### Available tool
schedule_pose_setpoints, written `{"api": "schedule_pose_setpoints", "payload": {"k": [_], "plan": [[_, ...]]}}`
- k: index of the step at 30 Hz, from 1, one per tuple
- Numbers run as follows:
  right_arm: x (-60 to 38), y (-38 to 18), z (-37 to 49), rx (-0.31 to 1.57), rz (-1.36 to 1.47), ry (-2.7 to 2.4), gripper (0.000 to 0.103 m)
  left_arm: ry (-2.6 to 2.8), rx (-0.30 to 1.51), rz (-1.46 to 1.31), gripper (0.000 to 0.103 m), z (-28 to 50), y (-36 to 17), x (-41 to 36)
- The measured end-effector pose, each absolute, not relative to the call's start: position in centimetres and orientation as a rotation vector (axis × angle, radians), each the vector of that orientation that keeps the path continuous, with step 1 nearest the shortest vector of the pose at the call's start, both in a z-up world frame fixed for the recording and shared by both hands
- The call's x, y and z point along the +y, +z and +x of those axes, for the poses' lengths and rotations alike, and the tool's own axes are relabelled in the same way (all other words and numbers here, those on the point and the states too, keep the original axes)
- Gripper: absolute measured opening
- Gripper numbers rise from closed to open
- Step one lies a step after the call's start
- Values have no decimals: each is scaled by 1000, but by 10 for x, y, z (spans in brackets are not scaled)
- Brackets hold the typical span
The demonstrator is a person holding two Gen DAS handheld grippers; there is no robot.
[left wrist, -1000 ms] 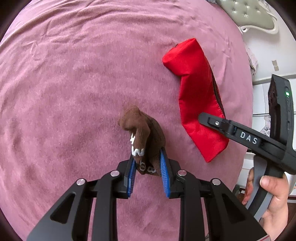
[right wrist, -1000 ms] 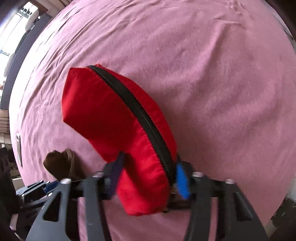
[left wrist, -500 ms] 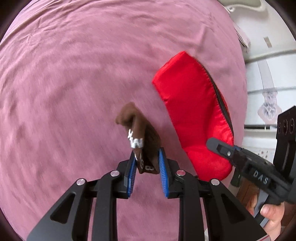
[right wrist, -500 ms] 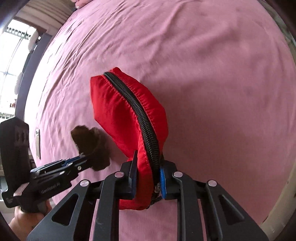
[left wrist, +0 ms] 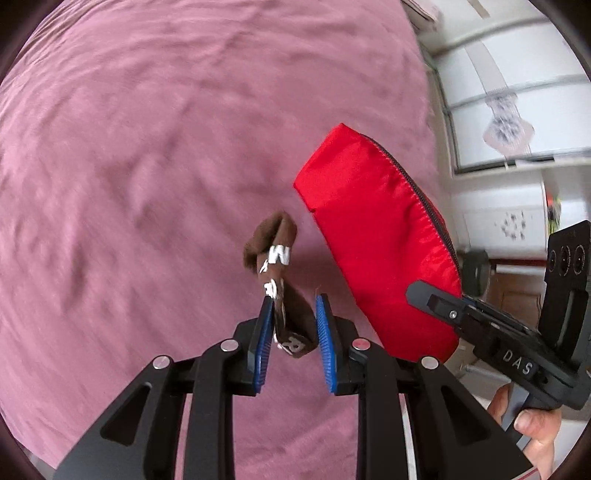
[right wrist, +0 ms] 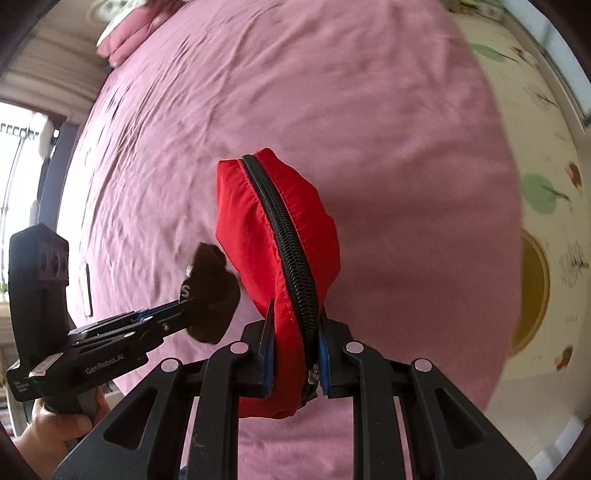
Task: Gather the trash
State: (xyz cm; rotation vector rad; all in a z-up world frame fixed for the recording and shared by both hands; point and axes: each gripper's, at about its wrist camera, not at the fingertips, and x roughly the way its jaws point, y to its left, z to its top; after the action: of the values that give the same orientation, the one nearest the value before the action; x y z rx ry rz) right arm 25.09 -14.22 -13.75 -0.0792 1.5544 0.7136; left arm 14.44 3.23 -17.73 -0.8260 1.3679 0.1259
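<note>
My left gripper is shut on a crumpled brown wrapper with white letters and holds it above the pink bedspread. My right gripper is shut on one end of a red zip pouch with a closed black zipper, lifted off the bed. In the left wrist view the pouch hangs just right of the wrapper, with the right gripper clamped on its lower end. In the right wrist view the wrapper sits just left of the pouch, in the left gripper.
The pink bedspread fills most of both views. A pink pillow lies at the far end. A patterned floor mat lies beside the bed on the right. White cabinets stand past the bed's edge.
Both grippers have risen off the bed. The right gripper closed on the pouch and lifted it upright. The wrapper has come up and moved closer to the pouch.
</note>
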Motion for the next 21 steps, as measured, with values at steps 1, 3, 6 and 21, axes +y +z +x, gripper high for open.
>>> {"api": "schedule_pose_setpoints", "payload": {"k": [1, 3, 6, 21], "plan": [[-156, -135, 248, 1549, -60, 694, 18, 110, 1373, -820, 23, 143, -175, 22], [-178, -131, 244, 1540, -27, 663, 18, 85, 1380, -807, 23, 143, -173, 5], [-209, -126, 239, 1523, 28, 616, 18, 43, 1394, -779, 23, 141, -169, -21], [-339, -124, 241, 1487, 180, 465, 18, 129, 1392, -629, 25, 155, -162, -89]]}}
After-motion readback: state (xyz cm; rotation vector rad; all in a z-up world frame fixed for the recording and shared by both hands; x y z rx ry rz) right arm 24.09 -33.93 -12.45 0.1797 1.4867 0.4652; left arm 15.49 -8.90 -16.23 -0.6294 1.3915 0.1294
